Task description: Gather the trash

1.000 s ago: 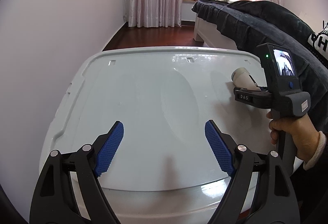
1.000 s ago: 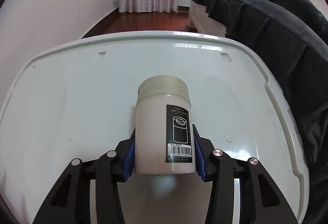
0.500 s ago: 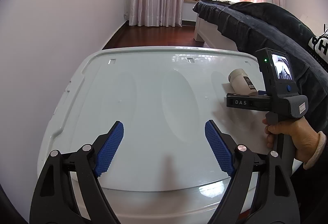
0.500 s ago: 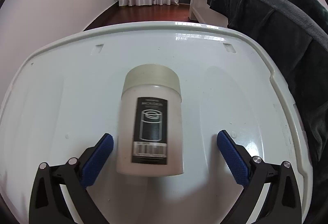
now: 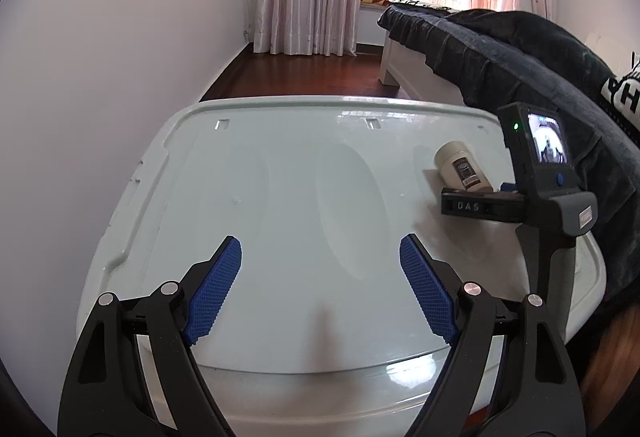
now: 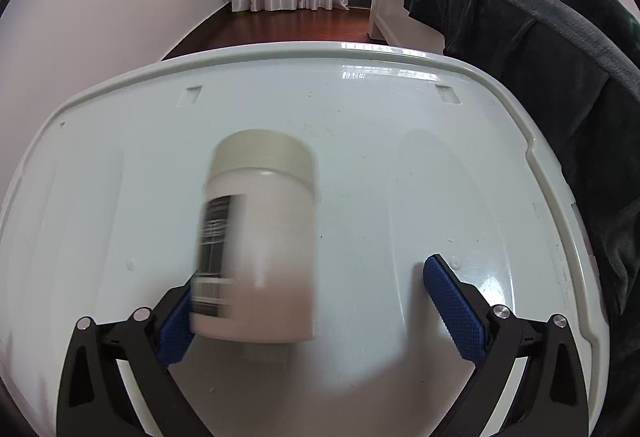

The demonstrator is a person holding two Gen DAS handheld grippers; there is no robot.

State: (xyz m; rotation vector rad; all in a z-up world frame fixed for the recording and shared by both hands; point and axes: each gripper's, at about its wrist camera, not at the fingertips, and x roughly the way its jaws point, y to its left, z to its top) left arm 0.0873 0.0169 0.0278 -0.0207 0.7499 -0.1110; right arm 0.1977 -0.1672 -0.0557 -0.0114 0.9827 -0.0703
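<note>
The white jar (image 6: 258, 241) is lying on its side on the white lid (image 6: 400, 165) serving as a desk, between the right gripper (image 6: 320, 301) fingers and against the left one, blurred, so apparently rolling. The right gripper is standing wide open, gripping nothing, held low and level over the surface. The left gripper (image 5: 320, 289) is hovering equally wide and empty, well apart from the jar. The jar is judged light, rigid and smooth-walled, likely slippery; the mid-body, below the beige cap (image 6: 262, 153), is offering the soundest hold.
</note>
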